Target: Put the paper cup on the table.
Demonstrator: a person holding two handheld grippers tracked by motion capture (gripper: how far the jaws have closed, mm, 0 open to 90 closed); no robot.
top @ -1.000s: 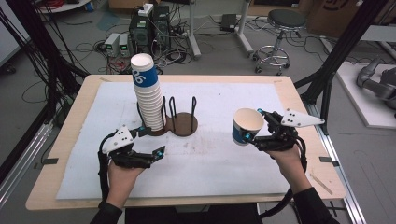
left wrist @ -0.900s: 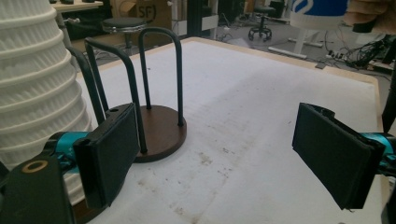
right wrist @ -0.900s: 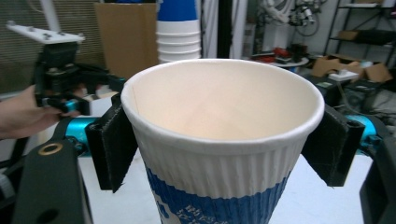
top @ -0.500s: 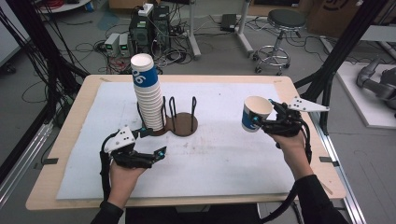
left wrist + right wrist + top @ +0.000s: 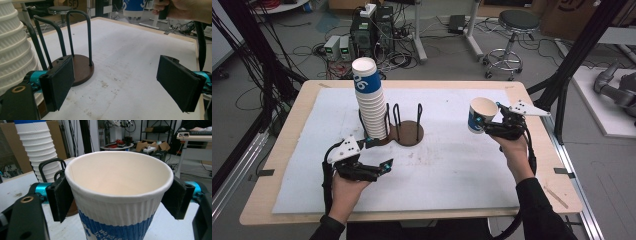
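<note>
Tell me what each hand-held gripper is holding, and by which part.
The right hand-held gripper holds a paper cup, jaws pressed on opposite sides of its ribbed wall just under the rim. The left hand-held gripper is open and holds nothing.

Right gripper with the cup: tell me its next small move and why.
Probably set the paper cup down on the bare white mat. The right gripper clamps it upright, open end up, above the table, away from the inverted cup stack; the left gripper waits open.
</note>
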